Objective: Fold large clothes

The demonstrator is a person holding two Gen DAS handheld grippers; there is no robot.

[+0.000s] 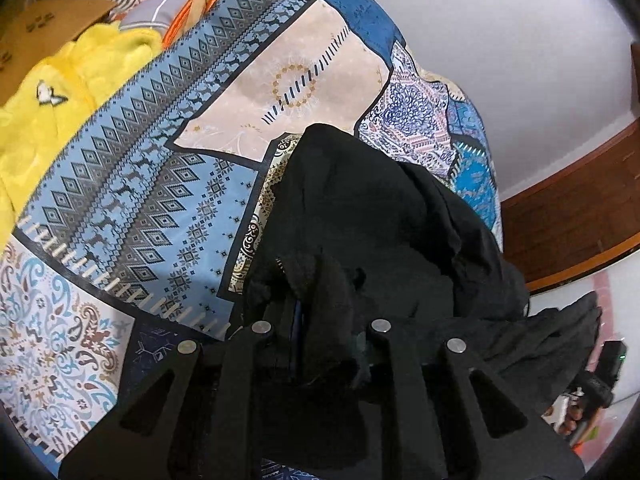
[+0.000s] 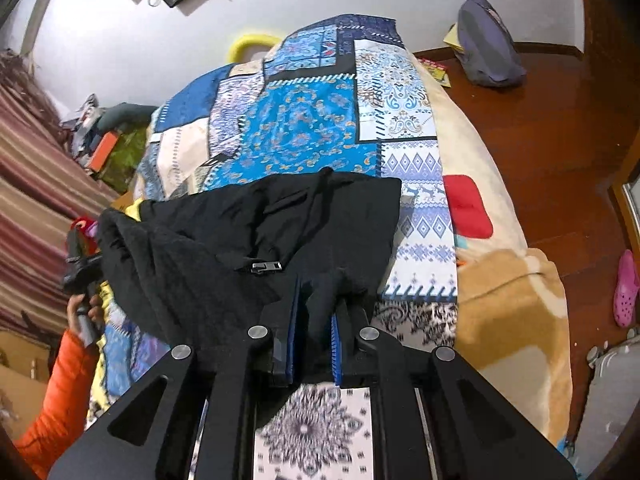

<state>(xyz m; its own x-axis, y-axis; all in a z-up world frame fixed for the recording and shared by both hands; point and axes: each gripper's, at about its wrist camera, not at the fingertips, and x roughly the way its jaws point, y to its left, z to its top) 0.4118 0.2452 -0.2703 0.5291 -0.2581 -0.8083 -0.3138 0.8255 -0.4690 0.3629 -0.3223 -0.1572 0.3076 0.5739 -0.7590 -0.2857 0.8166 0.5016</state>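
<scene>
On the bed, over the patchwork quilt (image 2: 304,136), lies a black garment (image 2: 280,220), bunched and only partly spread, with a zip pull (image 2: 266,267) showing near its middle. It sits toward the near side of the bed, its far edge lying fairly straight across the quilt and its left part hanging in thick folds toward the left edge.

The right gripper (image 2: 314,332) has its blue-padded fingers (image 2: 335,344) drawn nearly together on a tuck of the black cloth, which rises between them, so it has a firm pinch on the near hem. The left gripper (image 1: 320,320) is also nearly closed, with black cloth heaped over and between its fingers; it appears to hold a thick bunch, though the cloth hides the pads themselves. From the right wrist view the left hand (image 2: 86,312), in an orange sleeve (image 2: 60,396), sits at the left edge of the bed, holding its tool by the handle.

Both pinches sit along the same near side of the garment, well apart from each other, which seems meant to let the cloth be pulled taut and laid flat before any fold is made. Judging from the heaped cloth, the folding is at an early stage.

A yellow fleece garment (image 1: 60,92) and other clothes wait at the far left of the bed, clear of the working area
</scene>
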